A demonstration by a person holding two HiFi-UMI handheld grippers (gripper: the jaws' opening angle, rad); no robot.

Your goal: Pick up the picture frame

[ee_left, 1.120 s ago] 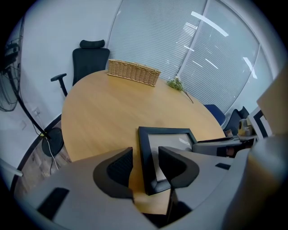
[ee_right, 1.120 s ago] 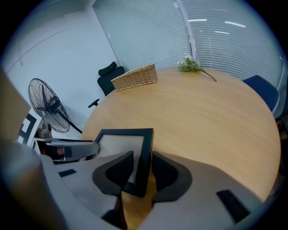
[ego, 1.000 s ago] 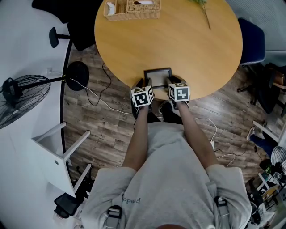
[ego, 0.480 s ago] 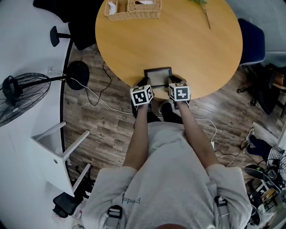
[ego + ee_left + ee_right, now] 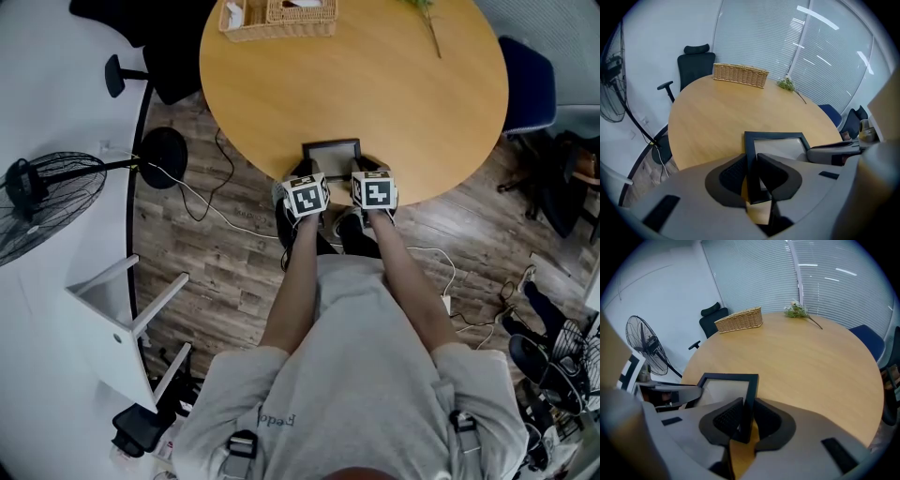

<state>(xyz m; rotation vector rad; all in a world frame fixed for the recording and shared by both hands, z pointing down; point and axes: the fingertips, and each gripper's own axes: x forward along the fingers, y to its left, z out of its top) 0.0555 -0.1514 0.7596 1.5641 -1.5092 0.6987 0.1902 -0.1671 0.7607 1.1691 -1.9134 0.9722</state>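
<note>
Two grippers: where do they sit? asks the spotter.

Note-taker: Side by side at the near edge of the table [image 5: 412, 103]. Left gripper [image 5: 304, 174] on the frame's [image 5: 331, 154] left bar, right gripper [image 5: 362, 172] on its right bar.

Spotter: Jaws?

Note-taker: Both pairs have just been closing and now stand narrow. Left gripper [image 5: 751, 174]: pads pressed on either face of the dark bar of the frame [image 5: 780, 146]. Right gripper [image 5: 745, 421]: same on its side of the frame [image 5: 725, 389].

Spotter: Frame's place?

Note-taker: At the table's near rim, between the two grippers, pale panel facing up. Cannot tell if it is clear of the wood.

Spotter: Surroundings?

Note-taker: Basket [image 5: 281, 21] at the far edge, green sprig [image 5: 427, 23] well apart to its right. Fan [image 5: 37, 199] on the floor, left. Dark chair [image 5: 695, 65] behind the table.
</note>
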